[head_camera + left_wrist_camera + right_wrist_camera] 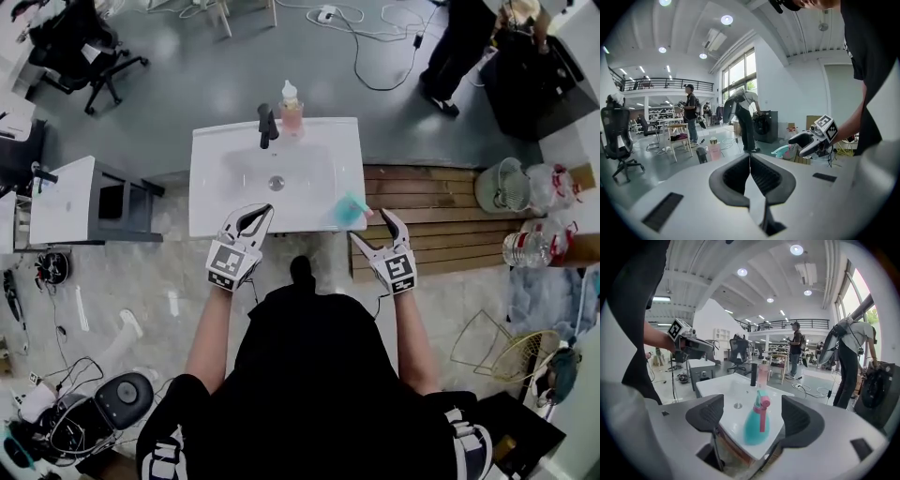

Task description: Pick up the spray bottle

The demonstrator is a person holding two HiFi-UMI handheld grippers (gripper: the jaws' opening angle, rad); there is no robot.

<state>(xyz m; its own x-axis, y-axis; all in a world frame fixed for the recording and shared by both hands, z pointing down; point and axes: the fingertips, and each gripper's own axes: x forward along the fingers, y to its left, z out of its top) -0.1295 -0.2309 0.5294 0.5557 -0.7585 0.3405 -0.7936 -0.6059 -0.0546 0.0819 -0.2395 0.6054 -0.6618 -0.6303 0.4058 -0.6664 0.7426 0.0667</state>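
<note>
The teal spray bottle (352, 209) with a pink trigger stands upright on the front right corner of the white sink (216, 202). My right gripper (373, 228) is open just short of it. In the right gripper view the bottle (757, 420) shows ahead between the spread pads (710, 413), which do not touch it. My left gripper (255, 221) hovers over the sink's front edge, left of the bottle. Its jaws are shut with nothing between them (750, 159). The left gripper view also catches the right gripper (808, 140) and the bottle (780, 151).
A black faucet (267, 125) and a pink soap bottle (291, 108) stand at the sink's back edge. A white cabinet (61, 202) is to the left, a wooden pallet (441, 202) and water jugs (534, 246) to the right. A person (459, 47) stands behind.
</note>
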